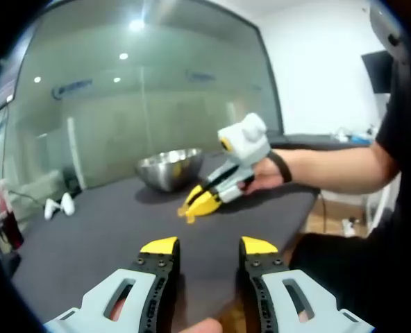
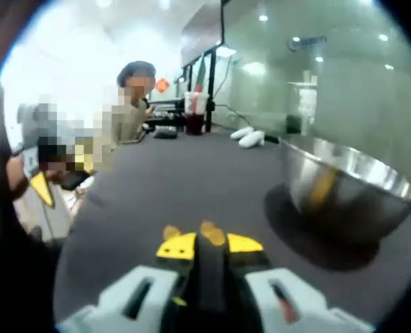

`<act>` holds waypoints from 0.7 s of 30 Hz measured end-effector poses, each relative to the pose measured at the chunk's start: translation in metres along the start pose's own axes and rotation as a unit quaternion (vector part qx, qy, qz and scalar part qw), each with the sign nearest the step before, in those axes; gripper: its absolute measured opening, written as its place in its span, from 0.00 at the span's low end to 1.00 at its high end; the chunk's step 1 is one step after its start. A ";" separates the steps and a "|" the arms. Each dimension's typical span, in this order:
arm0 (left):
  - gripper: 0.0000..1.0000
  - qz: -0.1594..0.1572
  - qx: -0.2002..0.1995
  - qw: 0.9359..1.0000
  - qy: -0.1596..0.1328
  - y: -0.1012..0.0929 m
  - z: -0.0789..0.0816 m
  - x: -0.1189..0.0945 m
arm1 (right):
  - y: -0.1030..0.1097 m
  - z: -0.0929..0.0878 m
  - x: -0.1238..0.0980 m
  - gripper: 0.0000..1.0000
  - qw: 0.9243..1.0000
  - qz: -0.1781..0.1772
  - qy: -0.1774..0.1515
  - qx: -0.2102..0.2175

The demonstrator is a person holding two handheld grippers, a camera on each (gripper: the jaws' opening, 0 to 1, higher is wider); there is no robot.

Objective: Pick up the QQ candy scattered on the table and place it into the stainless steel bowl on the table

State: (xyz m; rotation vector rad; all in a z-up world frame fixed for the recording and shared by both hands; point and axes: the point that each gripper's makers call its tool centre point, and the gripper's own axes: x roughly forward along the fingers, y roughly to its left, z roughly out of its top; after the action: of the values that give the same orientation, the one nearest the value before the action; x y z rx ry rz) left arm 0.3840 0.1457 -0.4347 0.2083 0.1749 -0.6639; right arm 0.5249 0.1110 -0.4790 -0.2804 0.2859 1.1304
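You held two grippers over a dark table (image 1: 108, 222). In the left gripper view, your left gripper (image 1: 207, 245) hovered above the near part of the table with its yellow-tipped jaws apart and nothing between them. Farther along the table, your right gripper (image 1: 194, 206) pointed its tips down to the surface, just in front of the steel bowl (image 1: 169, 167). In the right gripper view, your right gripper (image 2: 209, 244) had its jaws drawn together, and two small orange-yellow pieces, most likely candy (image 2: 212, 234), sat right at the tips, touching them or just beyond. You could not tell from that view whether a piece was pinched or only lay against the jaws. The steel bowl (image 2: 344, 184) stood close by, ahead and to the right of those tips, its open mouth facing up. So the candy lay at your right gripper, and that gripper was far nearer the bowl than the left one. The pieces were too small to show any long axis. At the far end of the table stood a cup of dark drink (image 2: 194, 114) and a pair of white objects (image 2: 247, 136), and a person (image 2: 126, 111) sat there.
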 end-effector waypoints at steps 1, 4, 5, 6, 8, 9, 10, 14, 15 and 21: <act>0.36 0.001 -0.001 1.000 0.000 0.001 0.000 0.000 | 0.000 0.000 0.000 0.15 1.000 0.002 -0.002 0.004; 0.36 0.003 -0.001 1.000 -0.002 0.002 0.000 -0.001 | 0.002 -0.001 -0.003 0.09 1.000 0.008 -0.002 0.021; 0.36 0.003 -0.002 1.000 -0.002 0.003 0.000 -0.002 | 0.001 -0.001 -0.003 0.08 1.000 0.007 -0.002 0.025; 0.36 0.004 -0.003 1.000 -0.001 0.004 -0.001 -0.002 | 0.002 -0.001 -0.004 0.08 1.000 0.007 -0.002 0.025; 0.35 0.005 -0.003 1.000 0.001 0.005 -0.002 -0.002 | 0.001 -0.002 -0.004 0.08 1.000 0.004 -0.002 0.026; 0.35 0.005 -0.003 1.000 0.001 0.005 -0.002 -0.001 | 0.001 -0.002 -0.005 0.08 1.000 0.002 -0.002 0.024; 0.35 0.005 -0.003 1.000 0.001 0.005 -0.002 -0.001 | 0.001 -0.001 -0.006 0.08 1.000 0.000 -0.003 0.021; 0.35 0.003 -0.002 1.000 -0.002 0.003 0.001 -0.001 | 0.001 0.001 -0.008 0.08 0.999 0.001 -0.015 0.033; 0.36 0.003 -0.002 1.000 -0.002 0.003 0.001 -0.001 | 0.000 0.001 -0.008 0.08 0.999 0.001 -0.014 0.034; 0.36 0.004 -0.002 1.000 -0.006 0.002 0.003 -0.001 | -0.001 0.007 -0.016 0.08 0.999 -0.012 -0.022 0.030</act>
State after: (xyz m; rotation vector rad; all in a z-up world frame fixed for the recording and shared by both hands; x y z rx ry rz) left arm 0.3849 0.1469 -0.4312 0.2018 0.1646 -0.6575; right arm 0.5195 0.0996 -0.4666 -0.2057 0.2769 1.1014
